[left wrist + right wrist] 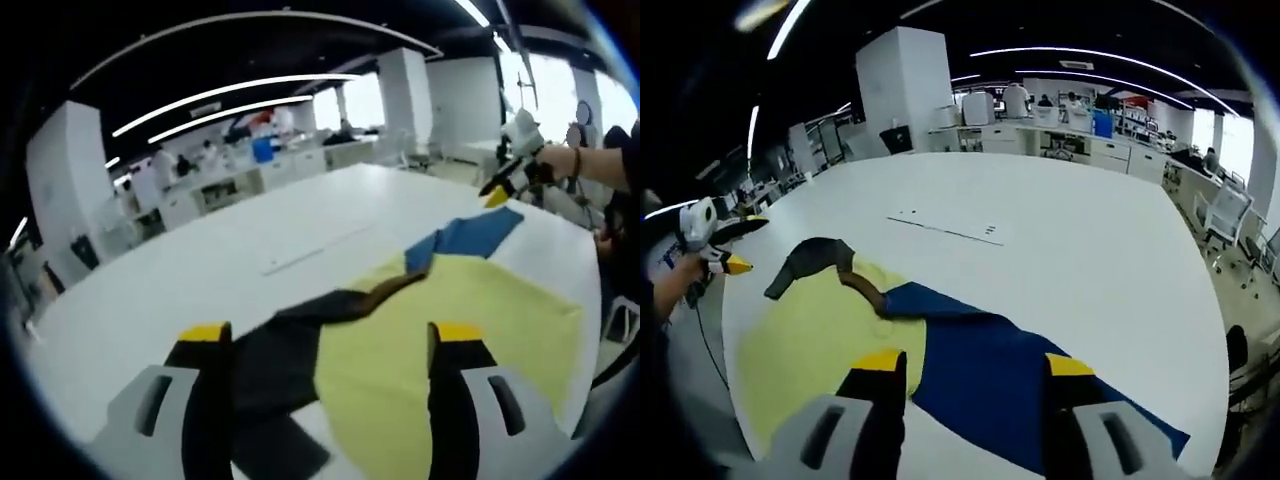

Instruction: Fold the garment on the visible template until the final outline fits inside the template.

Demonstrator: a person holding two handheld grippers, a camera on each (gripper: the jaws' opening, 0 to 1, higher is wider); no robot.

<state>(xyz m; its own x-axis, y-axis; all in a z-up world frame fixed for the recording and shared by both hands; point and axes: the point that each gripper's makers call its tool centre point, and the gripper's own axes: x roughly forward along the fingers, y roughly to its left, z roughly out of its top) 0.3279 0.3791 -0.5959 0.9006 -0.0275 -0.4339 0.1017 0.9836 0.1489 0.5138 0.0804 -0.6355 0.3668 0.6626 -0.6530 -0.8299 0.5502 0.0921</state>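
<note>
The garment lies flat on the white table (200, 270), with a yellow body (450, 310), a black sleeve (285, 345) and a blue sleeve (470, 235). My left gripper (332, 340) hovers open above the black sleeve end, its jaws spread wide with nothing between them. In the right gripper view the blue part (980, 360) runs under my open right gripper (974, 365), beside the yellow body (810, 340) and the black sleeve (815, 258). Each gripper also appears in the other's view, held in a hand: the right gripper (497, 192) and the left gripper (745, 245).
A thin marked line (305, 258) runs across the table beyond the garment, visible too as the marked line (950, 230). White benches (250, 170) with people stand far behind. Chairs (1225, 215) stand off the table's edge. A person's arm (600, 160) reaches in at the right.
</note>
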